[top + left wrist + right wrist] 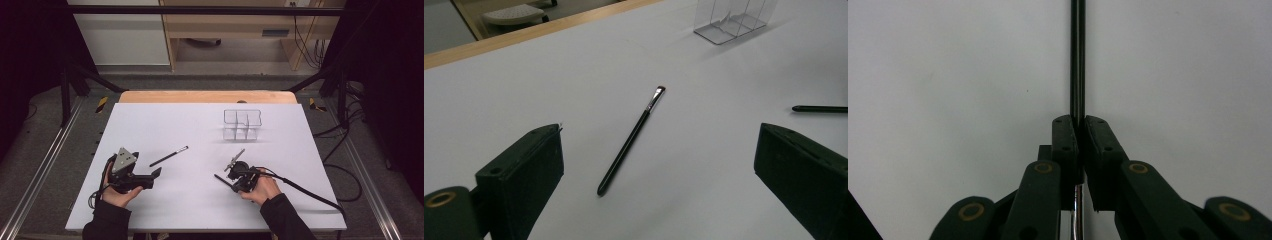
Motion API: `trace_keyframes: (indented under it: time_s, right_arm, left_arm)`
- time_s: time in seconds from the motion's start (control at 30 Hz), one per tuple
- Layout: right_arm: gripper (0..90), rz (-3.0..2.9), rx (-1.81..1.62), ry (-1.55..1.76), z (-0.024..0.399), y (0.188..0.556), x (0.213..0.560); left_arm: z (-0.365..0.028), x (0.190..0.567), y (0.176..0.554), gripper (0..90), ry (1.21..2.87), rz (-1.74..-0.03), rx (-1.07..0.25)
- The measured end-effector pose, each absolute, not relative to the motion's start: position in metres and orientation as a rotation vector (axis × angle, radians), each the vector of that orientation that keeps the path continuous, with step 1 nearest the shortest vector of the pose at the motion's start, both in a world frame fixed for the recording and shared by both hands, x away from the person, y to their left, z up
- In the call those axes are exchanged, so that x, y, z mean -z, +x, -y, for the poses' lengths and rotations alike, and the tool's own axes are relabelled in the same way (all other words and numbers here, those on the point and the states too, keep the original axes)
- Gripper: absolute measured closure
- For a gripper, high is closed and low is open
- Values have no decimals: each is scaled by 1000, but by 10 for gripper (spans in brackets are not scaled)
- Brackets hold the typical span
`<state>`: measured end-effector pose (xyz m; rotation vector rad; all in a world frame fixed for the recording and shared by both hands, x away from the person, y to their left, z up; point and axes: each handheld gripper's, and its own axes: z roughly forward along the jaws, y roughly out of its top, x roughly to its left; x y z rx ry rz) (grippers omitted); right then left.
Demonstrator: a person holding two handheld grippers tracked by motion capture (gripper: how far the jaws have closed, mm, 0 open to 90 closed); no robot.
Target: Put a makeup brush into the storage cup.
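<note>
My right gripper is clamped on a black brush, mid-table. My left gripper gapes wide before the second brush; table edge near, clear organizer well apart.

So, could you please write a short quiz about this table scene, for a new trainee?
1. True or false: the right gripper is shut on a thin black brush.
2. Which gripper has its jaws wide apart? A) left gripper B) right gripper
3. Fill in: the second brush lies on the white table, and the clear ______ stands farther back.

Key: 1 true; 2 A; 3 organizer.
</note>
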<state>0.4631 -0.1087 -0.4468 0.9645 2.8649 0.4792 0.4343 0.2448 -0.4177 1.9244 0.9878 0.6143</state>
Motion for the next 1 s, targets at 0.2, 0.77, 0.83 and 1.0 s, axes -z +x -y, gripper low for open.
trace_keyframes:
  time_s: [0.2, 0.77, 0.83, 1.0]
  right_arm:
    - [843, -2832, -553, 970, 114, 465, 434]
    - [844, -2802, -738, 914, 118, 474, 387]
    - [844, -2808, -751, 896, 117, 475, 384]
    - [844, -2824, -775, 860, 113, 477, 377]
  left_arm:
    - [-244, 418, 434, 47, 1926, -984, -613]
    - [-232, 415, 431, 47, 1982, -912, -611]
    - [-229, 415, 431, 47, 1992, -900, -609]
    - [-224, 413, 431, 47, 2015, -871, -610]
